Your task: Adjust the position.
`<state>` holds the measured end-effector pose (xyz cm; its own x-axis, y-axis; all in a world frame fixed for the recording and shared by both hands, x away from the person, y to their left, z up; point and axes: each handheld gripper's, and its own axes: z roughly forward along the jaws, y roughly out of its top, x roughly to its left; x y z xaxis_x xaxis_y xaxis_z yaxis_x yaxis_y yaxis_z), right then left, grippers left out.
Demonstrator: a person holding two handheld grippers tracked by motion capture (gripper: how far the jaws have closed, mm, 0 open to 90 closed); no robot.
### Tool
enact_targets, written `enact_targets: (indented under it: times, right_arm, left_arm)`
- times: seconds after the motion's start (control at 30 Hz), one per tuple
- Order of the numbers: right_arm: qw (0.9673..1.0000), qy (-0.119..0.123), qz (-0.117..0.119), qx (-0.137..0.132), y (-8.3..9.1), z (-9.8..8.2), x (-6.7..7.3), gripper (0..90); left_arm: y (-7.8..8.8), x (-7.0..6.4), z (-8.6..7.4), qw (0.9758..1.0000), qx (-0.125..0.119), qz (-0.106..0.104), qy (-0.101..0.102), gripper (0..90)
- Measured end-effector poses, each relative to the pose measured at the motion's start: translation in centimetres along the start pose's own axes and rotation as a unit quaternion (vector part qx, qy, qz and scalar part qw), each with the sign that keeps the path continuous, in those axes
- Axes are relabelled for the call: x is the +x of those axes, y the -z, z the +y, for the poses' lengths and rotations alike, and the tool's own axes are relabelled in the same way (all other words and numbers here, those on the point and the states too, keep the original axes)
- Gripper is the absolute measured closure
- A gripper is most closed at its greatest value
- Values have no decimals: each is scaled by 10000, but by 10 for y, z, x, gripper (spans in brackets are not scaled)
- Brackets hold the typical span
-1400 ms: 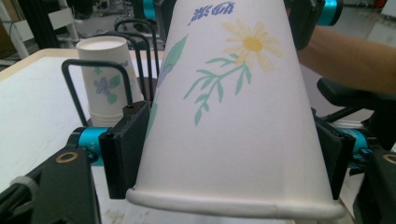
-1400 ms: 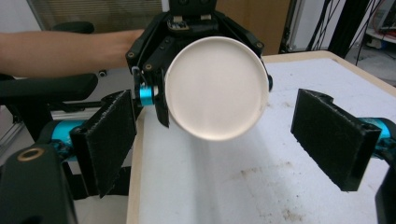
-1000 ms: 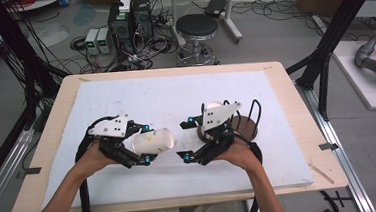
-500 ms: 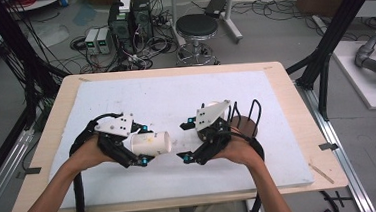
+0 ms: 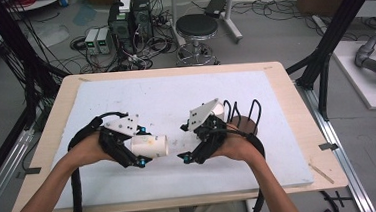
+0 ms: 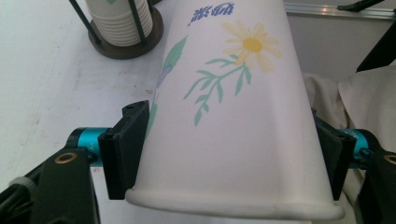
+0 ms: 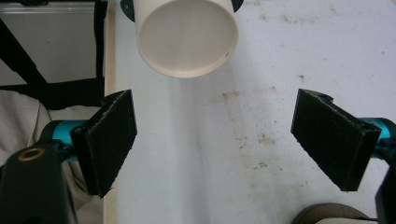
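Cup [image 5: 149, 146] held sideways is the heart of this moment: a white paper cup with a printed yellow daisy and green stems, clamped between the 2 black jaws of the left tool [image 5: 140, 150], pads pressing its wall just below the rolled rim. It lies roughly level above the white worktop [image 5: 165, 95], its closed base turned toward the right tool [image 5: 185, 156]. That sideways hold looks chosen to offer the free end across the gap, since the grip near the rim leaves most of the body bare.

The right tool sits just beside the cup's base, jaws wide apart with nothing between them; in the right gripper view the round bottom of the cup [image 7: 186, 33] hangs ahead of the open pads, lined up roughly between them but not yet inside. A hand-over or a pulling apart of nested cups seems likely, though which I cannot tell.

Beyond the right tool, farther from the cup, stands the holder [image 5: 241, 122]: a dark round base with upright black wire loops. In the left gripper view it carries a stack of cups [image 6: 121, 21], their rims layered closely, caged by the rods. The count is too fine to tell. The held cup's inside is hidden, so its contents cannot be told.
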<state>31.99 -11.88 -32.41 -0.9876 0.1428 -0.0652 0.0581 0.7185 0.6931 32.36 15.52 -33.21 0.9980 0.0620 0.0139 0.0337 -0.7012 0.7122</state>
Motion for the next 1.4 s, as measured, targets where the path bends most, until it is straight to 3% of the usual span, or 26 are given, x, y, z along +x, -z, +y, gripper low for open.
enact_targets:
  times: [0.3,0.5,1.4]
  right_arm:
    - [9988,80,-70,469,-4,6,0,146]
    - [9976,114,-112,670,-7,8,-1,147]
    - [9967,295,-37,760,-20,20,2,147]
  left_arm:
    - [2,2,6,9986,518,-9,56,257]
    - [1,2,7,9980,633,-6,74,257]
    - [-25,3,35,9963,846,-93,-111,258]
